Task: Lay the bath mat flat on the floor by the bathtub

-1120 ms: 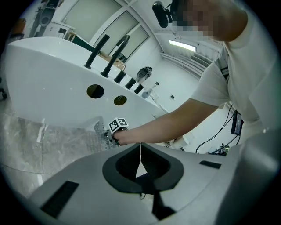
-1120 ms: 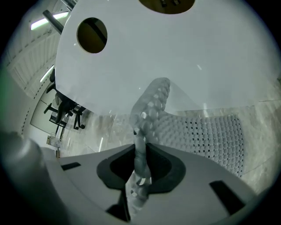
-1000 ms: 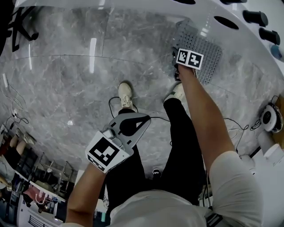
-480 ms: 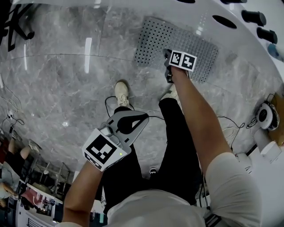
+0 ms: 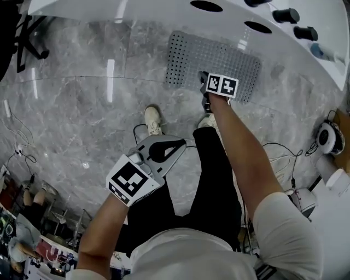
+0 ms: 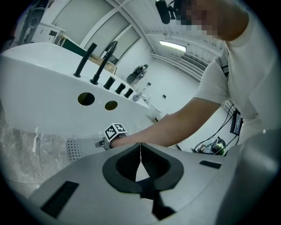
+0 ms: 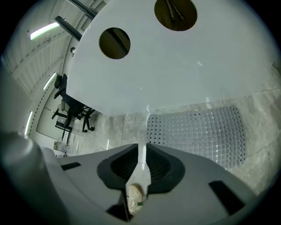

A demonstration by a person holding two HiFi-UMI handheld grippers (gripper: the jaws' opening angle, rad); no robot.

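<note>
The grey perforated bath mat (image 5: 213, 63) lies spread flat on the marble floor, lengthwise along the white bathtub (image 5: 164, 11). My right gripper (image 5: 204, 90) hovers over the mat's near edge, a little right of its middle. Its jaws are closing, with a narrow gap and nothing between them. In the right gripper view the mat (image 7: 197, 132) lies ahead of the right gripper (image 7: 142, 147), below the tub wall (image 7: 167, 66). My left gripper (image 5: 176, 146) is shut and empty, held above the person's legs, well back from the mat. The left gripper view shows the left gripper (image 6: 140, 148) and the mat's end (image 6: 81, 147).
The person's shoes (image 5: 152, 120) (image 5: 206, 121) stand on the floor just short of the mat. Cables (image 5: 279, 153) and a round white device (image 5: 327, 136) lie at the right. An office chair base (image 5: 27, 38) stands at the far left. Black taps (image 6: 99, 61) line the tub rim.
A second ago the mat was folded over at the right, by the tub; it now lies unfolded to the left, flat. The right gripper has shifted slightly left along its near edge.
</note>
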